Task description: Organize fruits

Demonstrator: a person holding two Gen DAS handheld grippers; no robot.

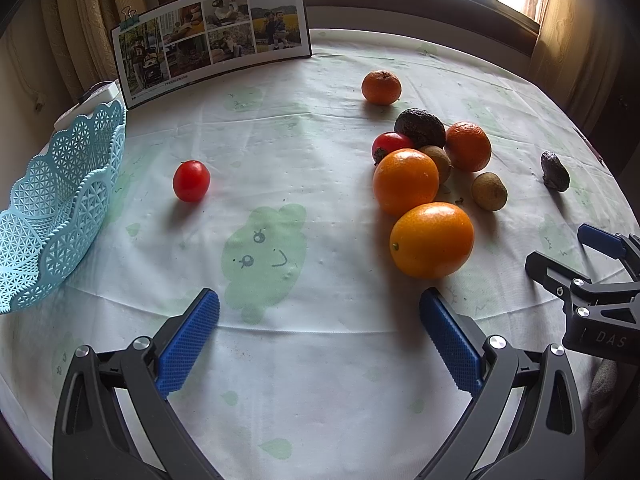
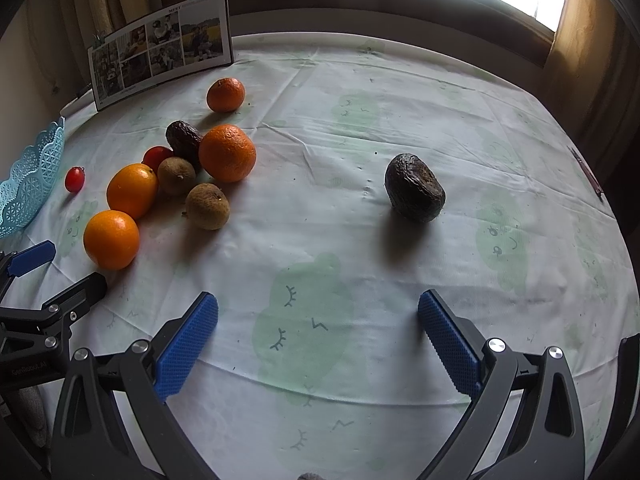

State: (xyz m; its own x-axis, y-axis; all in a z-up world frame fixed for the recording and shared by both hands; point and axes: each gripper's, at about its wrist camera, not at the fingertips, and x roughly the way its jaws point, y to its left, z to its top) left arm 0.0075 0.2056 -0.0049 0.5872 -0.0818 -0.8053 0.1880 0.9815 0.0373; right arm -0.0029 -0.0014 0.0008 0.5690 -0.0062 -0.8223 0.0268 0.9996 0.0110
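Observation:
A cluster of fruit lies on the tablecloth: two smooth oranges (image 1: 431, 239) (image 1: 405, 181), a mandarin (image 1: 467, 146), a dark avocado (image 1: 420, 127), two brown kiwis (image 1: 489, 191) and a red tomato (image 1: 390, 145). Another mandarin (image 1: 381, 87) sits farther back. One tomato (image 1: 191, 181) lies alone near the blue lattice basket (image 1: 56, 208) at the left. A second avocado (image 2: 414, 188) lies apart at the right. My left gripper (image 1: 320, 316) is open over bare cloth, left of the nearest orange. My right gripper (image 2: 318, 314) is open, short of the lone avocado.
A photo calendar (image 1: 212, 40) held by binder clips stands at the back edge of the round table. A window and curtains rise behind it. A pen (image 2: 586, 172) lies at the far right rim. Bare cloth stretches between the basket and the fruit cluster.

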